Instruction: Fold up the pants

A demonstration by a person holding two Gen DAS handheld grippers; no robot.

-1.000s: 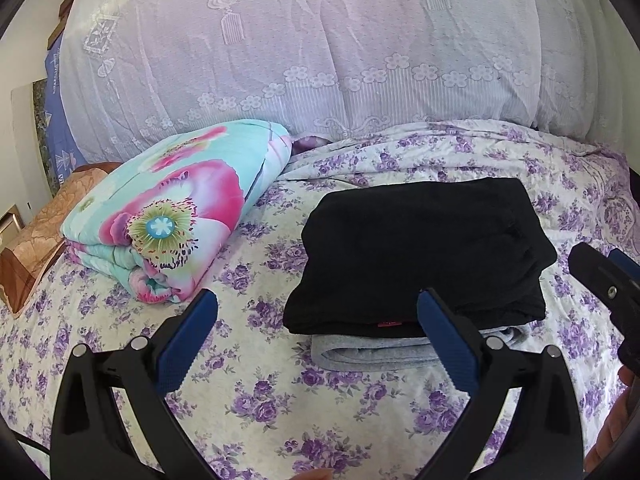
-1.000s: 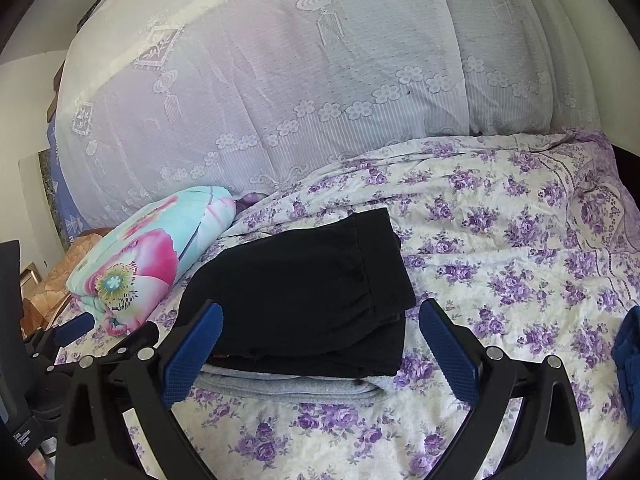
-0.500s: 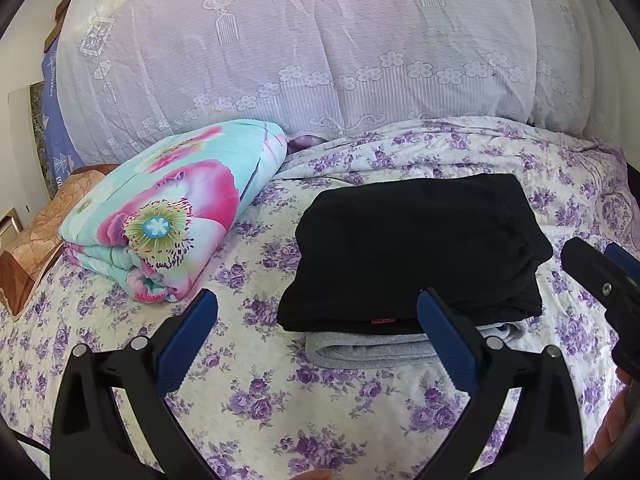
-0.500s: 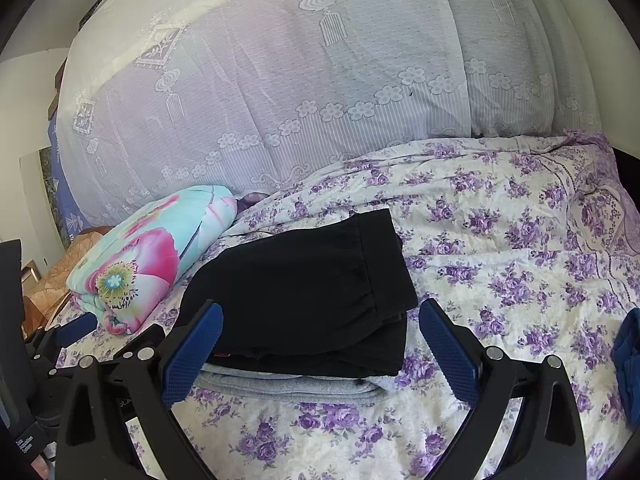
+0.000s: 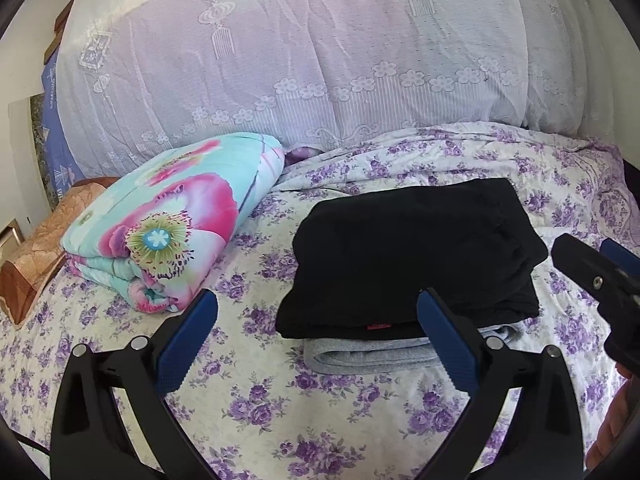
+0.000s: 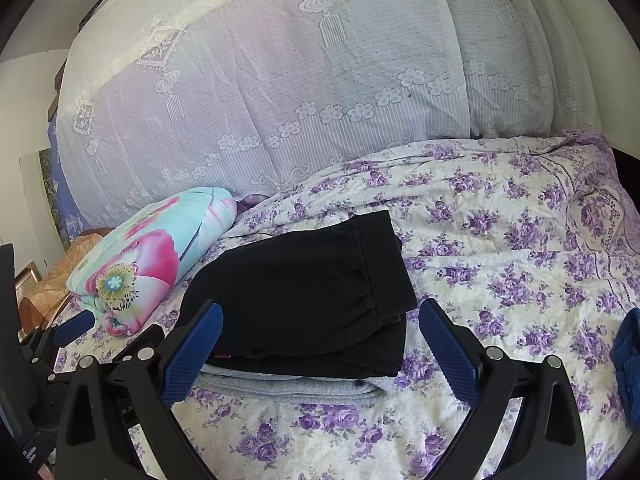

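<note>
Bedspread [image 5: 360, 420] with purple flowers, lace curtain [image 5: 320, 60] behind, folded floral quilt [image 5: 172, 224]

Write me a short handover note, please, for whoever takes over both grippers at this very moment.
Left gripper: open, empty, above the bedspread.
Right gripper: open, empty, in front of the stack.
Black pants: folded into a compact rectangle, lying on a folded grey garment mid-bed.
Folded floral quilt lies apart to the left; something blue sits at the right edge.
Done: the black pants look fully folded.
Left: probably nothing on these; I can't tell whether the blue item is next.
</note>
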